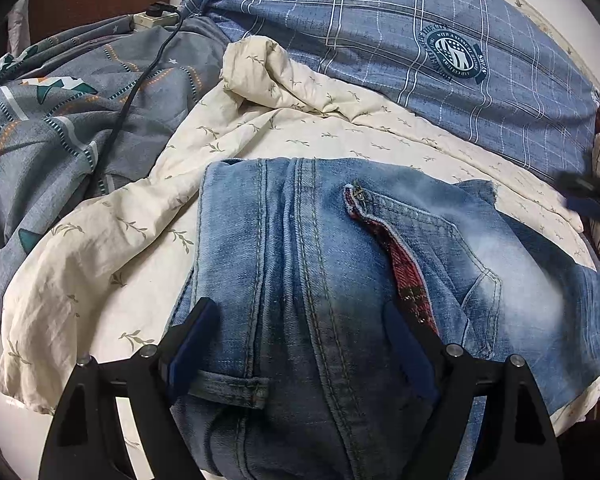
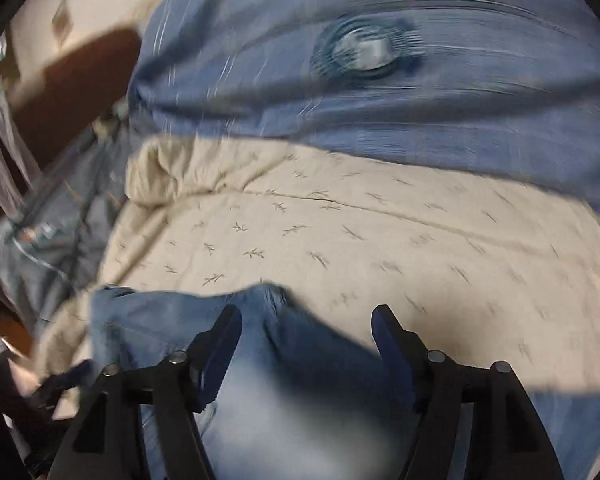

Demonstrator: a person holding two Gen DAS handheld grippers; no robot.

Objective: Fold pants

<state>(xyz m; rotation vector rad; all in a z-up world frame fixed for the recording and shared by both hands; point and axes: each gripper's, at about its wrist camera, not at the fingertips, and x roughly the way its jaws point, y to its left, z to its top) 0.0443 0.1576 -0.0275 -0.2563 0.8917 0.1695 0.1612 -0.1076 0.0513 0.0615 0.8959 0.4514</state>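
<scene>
My left gripper (image 1: 296, 320) hangs over the faded blue denim pants (image 1: 340, 280), its two dark blue-padded fingers (image 1: 196, 328) spread wide apart with nothing pinched between them. The pants lie folded in a compact bundle straight ahead of and beneath this gripper, the thick stitched centre seam running forward between my fingers. A belt loop (image 1: 236, 388) sits just by my left finger, and a back pocket with a red plaid lining (image 1: 408, 276) peeking out lies just ahead of the right finger. The bundle rests on a cream bedsheet printed with small leafy sprigs (image 1: 100, 240), which bunches into a ridge farther ahead. Beyond that ridge lies a blue checked quilt with a round badge emblem (image 1: 380, 40); off to the forward left is a grey patterned blanket (image 1: 60, 120) with a black cable (image 1: 140, 80) trailing across it to a white power strip (image 1: 152, 18).

My right gripper (image 2: 306, 324) is also spread open and grips nothing. Its view is smeared with motion blur. The edge of the denim (image 2: 280, 360) lies under and between its fingers, reaching more to the left finger's side, while the cream sheet (image 2: 380, 240) stretches ahead and to the right, with the blue quilt (image 2: 460, 120) beyond. In the left view, this gripper shows as a dark blur at the far right edge (image 1: 592, 196).
</scene>
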